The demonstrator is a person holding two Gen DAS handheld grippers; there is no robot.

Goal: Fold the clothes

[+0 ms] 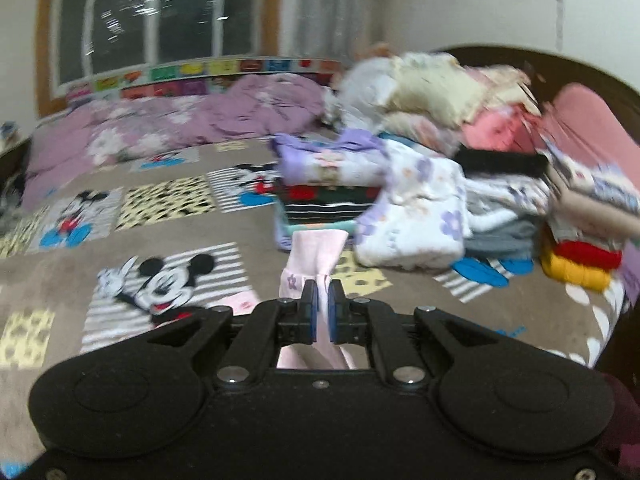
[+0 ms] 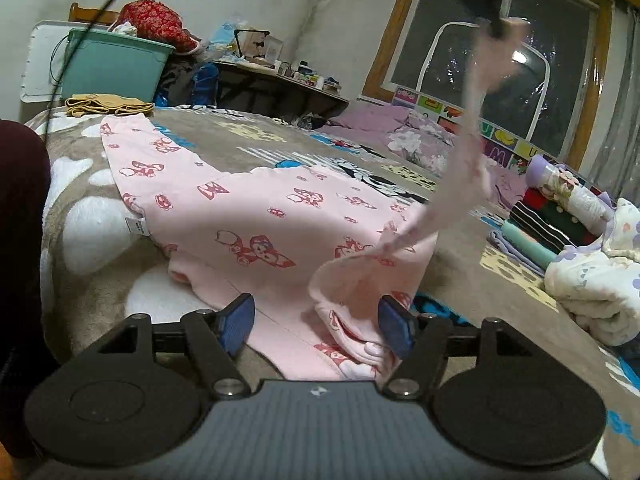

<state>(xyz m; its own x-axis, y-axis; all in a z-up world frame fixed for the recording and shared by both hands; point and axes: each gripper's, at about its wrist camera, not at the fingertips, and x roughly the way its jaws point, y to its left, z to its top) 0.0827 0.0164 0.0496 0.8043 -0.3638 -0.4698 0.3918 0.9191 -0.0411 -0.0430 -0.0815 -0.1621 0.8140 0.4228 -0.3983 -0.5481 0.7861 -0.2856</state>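
A pink garment (image 2: 248,216) with red cartoon prints lies spread on the Mickey Mouse blanket (image 2: 80,184). My left gripper (image 1: 323,300) is shut on one pink end of it (image 1: 316,256) and holds it high, so a stretched strip (image 2: 468,128) rises from the garment to the left gripper at the top of the right wrist view (image 2: 492,24). My right gripper (image 2: 316,320) is open, low over the near edge of the garment, with a bunched fold (image 2: 352,296) between its blue pads.
Stacks of folded clothes (image 1: 336,184) and a white flowered bundle (image 1: 416,216) sit on the bed's right. A purple quilt (image 1: 168,124) lies by the window. A green bin (image 2: 112,68) and a yellow cloth (image 2: 108,105) are at the far left.
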